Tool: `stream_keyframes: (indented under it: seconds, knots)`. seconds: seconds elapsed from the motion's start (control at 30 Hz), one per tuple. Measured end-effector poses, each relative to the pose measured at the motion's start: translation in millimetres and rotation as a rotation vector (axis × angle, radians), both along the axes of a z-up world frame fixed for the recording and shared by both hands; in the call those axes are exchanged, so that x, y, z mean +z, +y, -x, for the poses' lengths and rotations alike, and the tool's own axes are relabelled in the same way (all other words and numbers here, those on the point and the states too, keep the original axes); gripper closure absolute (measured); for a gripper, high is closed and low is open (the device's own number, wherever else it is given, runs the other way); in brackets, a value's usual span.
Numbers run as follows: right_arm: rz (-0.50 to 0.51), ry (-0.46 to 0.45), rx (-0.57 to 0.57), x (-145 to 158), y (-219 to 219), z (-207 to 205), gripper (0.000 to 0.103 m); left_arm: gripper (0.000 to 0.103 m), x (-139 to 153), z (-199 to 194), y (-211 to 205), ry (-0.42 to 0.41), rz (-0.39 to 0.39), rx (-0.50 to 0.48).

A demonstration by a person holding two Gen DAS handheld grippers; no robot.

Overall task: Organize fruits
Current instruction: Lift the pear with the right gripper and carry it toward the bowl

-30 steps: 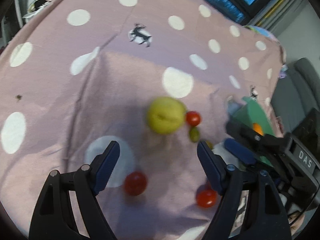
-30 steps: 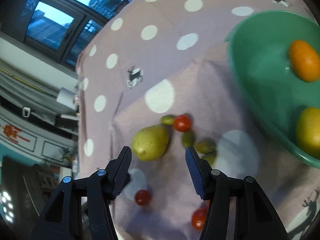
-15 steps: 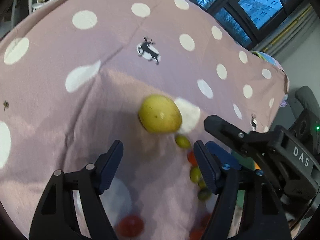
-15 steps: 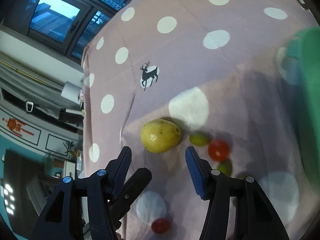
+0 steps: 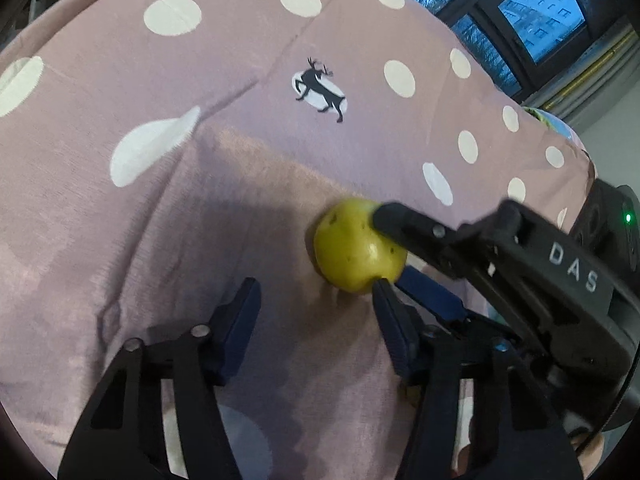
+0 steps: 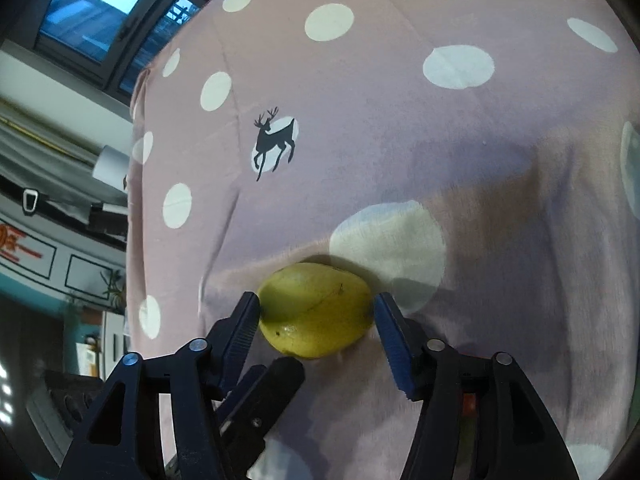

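Note:
A yellow-green pear (image 6: 316, 308) lies on the mauve dotted cloth (image 6: 400, 140). My right gripper (image 6: 316, 316) straddles it, one blue pad on each side; its jaws are opening and I see no firm squeeze. In the left wrist view the pear (image 5: 356, 244) sits just beyond my left gripper's right fingertip (image 5: 386, 300), with the right gripper's fingers (image 5: 404, 226) reaching over and under it from the right. My left gripper (image 5: 316, 304) has only cloth between its jaws, which are closing. One left finger (image 6: 276, 380) shows under the pear in the right wrist view.
The cloth carries white dots and a black deer print (image 5: 320, 90). A sliver of red fruit (image 6: 469, 403) peeks out behind the right finger. Windows (image 5: 532, 12) and the cloth's far edge lie beyond; a wall and shelves (image 6: 60, 240) stand to the left.
Both grippers have closed in on the pear; the right one now straddles it. The left jaws have narrowed. The green bowl and most small fruits have left view.

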State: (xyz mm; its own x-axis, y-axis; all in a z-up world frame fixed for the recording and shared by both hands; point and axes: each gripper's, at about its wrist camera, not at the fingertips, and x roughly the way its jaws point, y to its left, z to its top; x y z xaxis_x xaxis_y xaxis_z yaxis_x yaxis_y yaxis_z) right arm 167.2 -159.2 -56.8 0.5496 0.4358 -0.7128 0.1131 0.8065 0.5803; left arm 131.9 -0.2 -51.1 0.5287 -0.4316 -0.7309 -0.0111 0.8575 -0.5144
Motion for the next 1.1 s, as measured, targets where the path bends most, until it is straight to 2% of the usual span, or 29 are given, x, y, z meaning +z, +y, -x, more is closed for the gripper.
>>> stream_keyframes:
  seconds: [0.23, 0.43, 0.67, 0.7, 0.77, 0.93, 1.1]
  knots:
    - [-0.069, 0.015, 0.034, -12.0, 0.6, -4.9, 0.036, 0.054, -3.3, 1.8, -0.8, -0.007, -0.027, -0.015]
    - [-0.075, 0.012, 0.033, -7.4, -2.2, 0.9, 0.036, 0.054, -3.8, 0.5, -3.7, -0.003, -0.017, -0.058]
    - [-0.097, -0.055, 0.071, 17.8, -8.1, 22.6, 0.036, 0.058, 26.4, 24.2, -19.2, -0.144, -0.051, -0.15]
    - [-0.096, -0.064, 0.082, 21.7, -6.6, 27.3, 0.036, 0.055, 31.7, 28.6, -21.3, -0.168, -0.05, -0.158]
    - [-0.083, -0.09, 0.081, 30.9, -5.0, 38.5, 0.036, 0.058, 40.0, 37.4, -26.2, -0.197, -0.083, -0.158]
    - [-0.048, -0.135, 0.054, 46.3, -11.6, 62.3, 0.036, 0.057, 48.5, 50.8, -32.1, -0.224, -0.057, -0.195]
    - [-0.056, -0.198, 0.007, 63.5, -27.6, 86.6, 0.036, 0.057, 64.6, 69.2, -48.4, -0.3, -0.061, -0.231]
